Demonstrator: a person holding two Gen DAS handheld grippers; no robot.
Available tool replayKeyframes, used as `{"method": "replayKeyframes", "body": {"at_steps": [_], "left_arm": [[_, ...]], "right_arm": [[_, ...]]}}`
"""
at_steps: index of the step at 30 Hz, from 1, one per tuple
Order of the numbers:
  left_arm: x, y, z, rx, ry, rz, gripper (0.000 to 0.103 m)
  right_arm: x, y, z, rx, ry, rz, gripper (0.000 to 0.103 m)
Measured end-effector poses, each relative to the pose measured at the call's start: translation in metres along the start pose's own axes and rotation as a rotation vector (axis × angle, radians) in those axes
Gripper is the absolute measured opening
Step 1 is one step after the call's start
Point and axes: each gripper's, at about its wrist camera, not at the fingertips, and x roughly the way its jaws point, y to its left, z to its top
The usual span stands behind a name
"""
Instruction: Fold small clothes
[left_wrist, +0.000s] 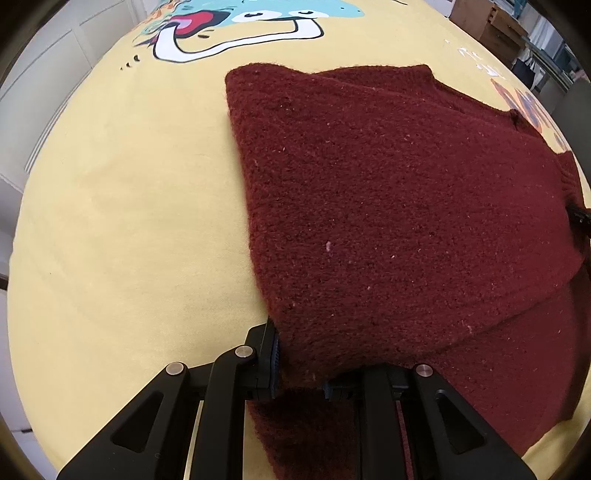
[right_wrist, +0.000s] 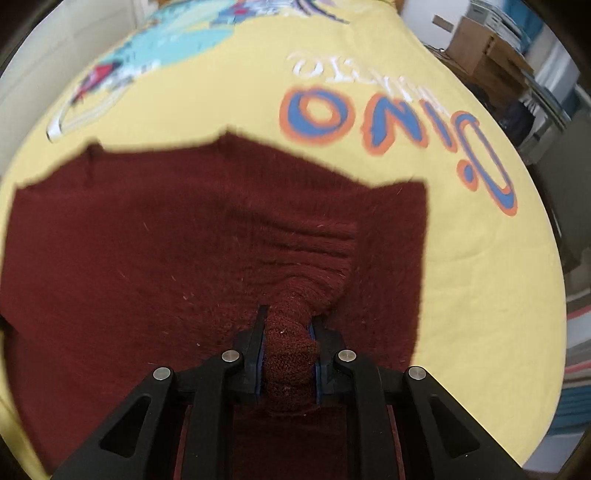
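A dark red knitted sweater (left_wrist: 388, 206) lies partly folded on a yellow printed cloth (left_wrist: 129, 221). My left gripper (left_wrist: 299, 365) is shut on the sweater's near left edge, and the fabric drapes over its right finger. In the right wrist view the same sweater (right_wrist: 147, 251) spreads across the cloth (right_wrist: 480, 277). My right gripper (right_wrist: 288, 350) is shut on a bunched ribbed part of the sweater, which stands up between the blue pads. The right side of this view is blurred.
The yellow cloth carries a cartoon print (left_wrist: 236, 26) at the far side and blue-orange lettering (right_wrist: 388, 125). Cardboard boxes (right_wrist: 476, 48) and shelves stand beyond the table's right edge. White cabinets (left_wrist: 44, 81) are at the left.
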Motion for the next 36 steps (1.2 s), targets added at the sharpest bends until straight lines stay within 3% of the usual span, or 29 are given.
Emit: {"method": "replayKeyframes", "body": {"at_steps": [4, 6, 7, 8, 9, 10, 12, 14, 15, 19, 21, 23, 24, 30, 33, 36], "left_arm": [[0.001, -0.020, 0.005, -0.033, -0.001, 0.029, 0.021], [-0.005, -0.020, 0.004, -0.048, -0.016, 0.023, 0.041], [-0.012, -0.022, 0.001, -0.053, -0.033, 0.018, 0.050], [-0.018, -0.023, -0.002, -0.063, -0.044, 0.016, 0.065], [-0.023, -0.023, -0.003, -0.067, -0.050, 0.014, 0.072], [-0.030, -0.024, -0.005, -0.069, -0.062, 0.014, 0.075], [-0.048, -0.028, -0.006, -0.057, -0.094, 0.026, 0.090], [-0.066, -0.033, -0.005, -0.043, -0.135, 0.032, 0.100], [-0.078, -0.038, -0.003, -0.031, -0.161, 0.027, 0.102], [-0.104, -0.074, 0.017, 0.016, -0.243, -0.015, 0.102], [-0.110, -0.065, 0.023, 0.046, -0.279, -0.035, 0.102], [-0.100, -0.084, 0.026, 0.070, -0.296, -0.036, 0.102], [-0.093, -0.078, 0.014, 0.073, -0.293, -0.046, 0.102], [-0.023, -0.096, 0.033, 0.062, -0.198, -0.051, 0.102], [-0.008, -0.092, 0.020, 0.080, -0.178, -0.015, 0.102], [-0.009, -0.079, 0.010, 0.065, -0.188, -0.007, 0.102]], "right_arm": [[-0.005, 0.001, -0.007, 0.005, -0.021, -0.022, 0.029], [-0.009, 0.001, -0.008, -0.002, -0.022, -0.035, 0.038], [-0.011, -0.001, -0.009, 0.001, -0.021, -0.040, 0.048], [-0.014, -0.003, -0.009, 0.006, -0.020, -0.041, 0.053], [-0.017, -0.006, -0.010, 0.014, -0.019, -0.031, 0.055], [-0.021, -0.008, -0.010, 0.021, -0.022, -0.025, 0.061], [-0.034, -0.012, -0.012, 0.036, -0.044, -0.016, 0.077], [-0.053, -0.011, -0.016, 0.038, -0.088, 0.003, 0.082], [-0.060, -0.008, -0.016, 0.034, -0.106, 0.012, 0.083], [-0.087, 0.008, -0.021, 0.017, -0.177, 0.037, 0.101], [-0.097, 0.023, -0.025, 0.010, -0.225, 0.057, 0.102], [-0.099, 0.040, -0.030, -0.004, -0.263, 0.064, 0.102], [-0.095, 0.046, -0.031, -0.016, -0.269, 0.067, 0.102], [-0.049, 0.081, -0.042, -0.059, -0.222, 0.053, 0.102], [-0.023, 0.077, -0.044, -0.053, -0.166, 0.022, 0.102], [-0.017, 0.059, -0.043, -0.019, -0.167, 0.021, 0.102]]}}
